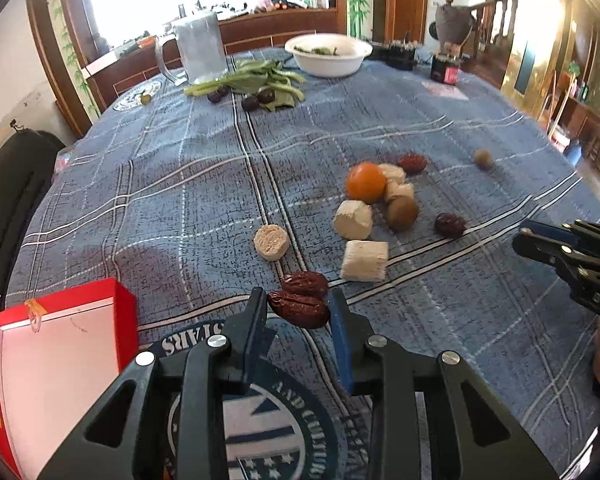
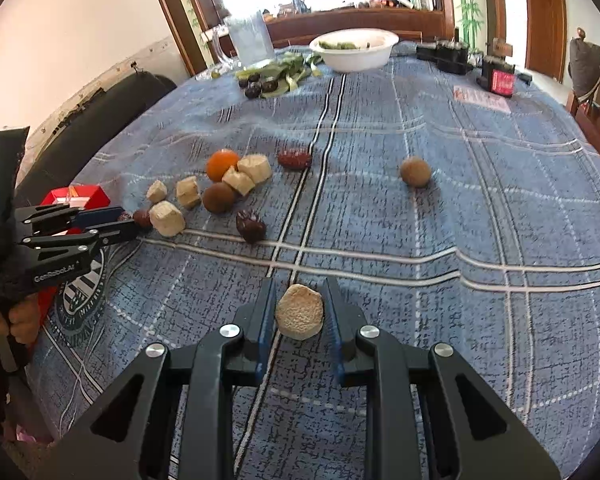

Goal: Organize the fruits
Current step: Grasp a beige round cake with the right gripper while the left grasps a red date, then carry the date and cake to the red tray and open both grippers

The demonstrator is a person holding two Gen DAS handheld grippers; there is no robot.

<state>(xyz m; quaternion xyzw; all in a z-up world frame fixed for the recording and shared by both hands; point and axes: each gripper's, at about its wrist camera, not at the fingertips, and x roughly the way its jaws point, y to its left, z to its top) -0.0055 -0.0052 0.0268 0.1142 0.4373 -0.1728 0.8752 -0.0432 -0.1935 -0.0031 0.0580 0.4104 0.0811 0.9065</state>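
Note:
My left gripper [image 1: 297,300] is shut on a wrinkled red date [image 1: 300,314] low over the blue checked tablecloth [image 1: 180,184]; a second date [image 1: 305,283] lies just behind it. My right gripper [image 2: 301,290] is shut on a pale round chunk [image 2: 299,313]. The right wrist view shows the left gripper [image 2: 134,224] at the left. In the left wrist view the right gripper [image 1: 518,238] enters from the right, its chunk hidden. In mid-table lie an orange [image 1: 366,182], a brown round fruit [image 1: 403,213], several pale chunks [image 1: 353,219] and more dates [image 1: 450,225].
A red box [image 1: 60,344] stands at the near left beside my left gripper. Another brown fruit [image 2: 415,171] lies apart on the right. At the far end are a white bowl [image 1: 328,54], a glass mug [image 1: 200,48], green leaves [image 1: 256,80] and dark jars [image 1: 444,70].

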